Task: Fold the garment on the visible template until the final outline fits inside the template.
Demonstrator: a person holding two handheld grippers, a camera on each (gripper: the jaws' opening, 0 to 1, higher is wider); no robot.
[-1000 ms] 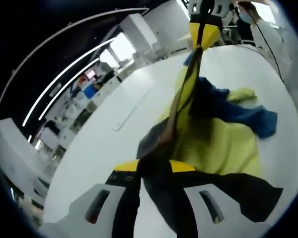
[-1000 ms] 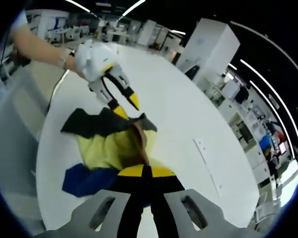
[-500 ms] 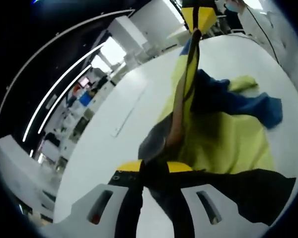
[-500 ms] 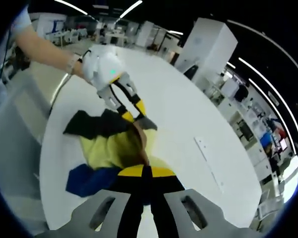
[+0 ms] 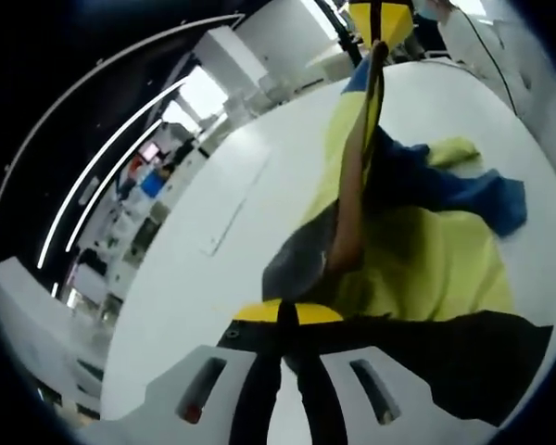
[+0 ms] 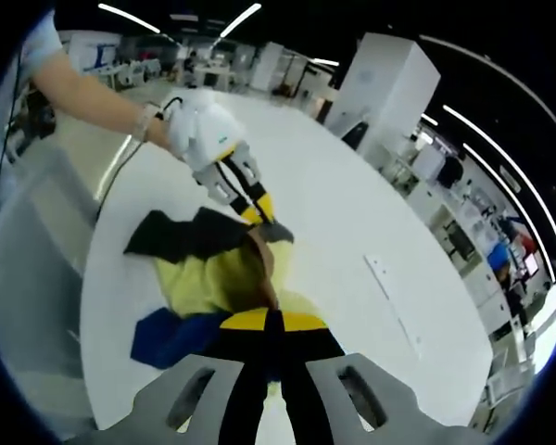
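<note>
yellow, blue and black cloth makes up the garment, which lies bunched on the white table and runs taut between the two claws. the left gripper has its jaws closed on a dark edge of the garment right at its tips, and the cloth stretches straight ahead from there to the right gripper, at the far end of the same edge. in the right gripper view the right gripper is likewise clamped on the garment at its tips, and the left gripper pinches the cloth a little ahead of it, with a person's hand behind it. a thin marked strip lies on the table to the right of the right gripper, apart from the cloth.

the step in hand looks like lifting and stretching one edge to open or straighten the garment before folding. the next move likely calls for keeping both grips firm, keeping the tension even, and laying the edge down flat.
</note>
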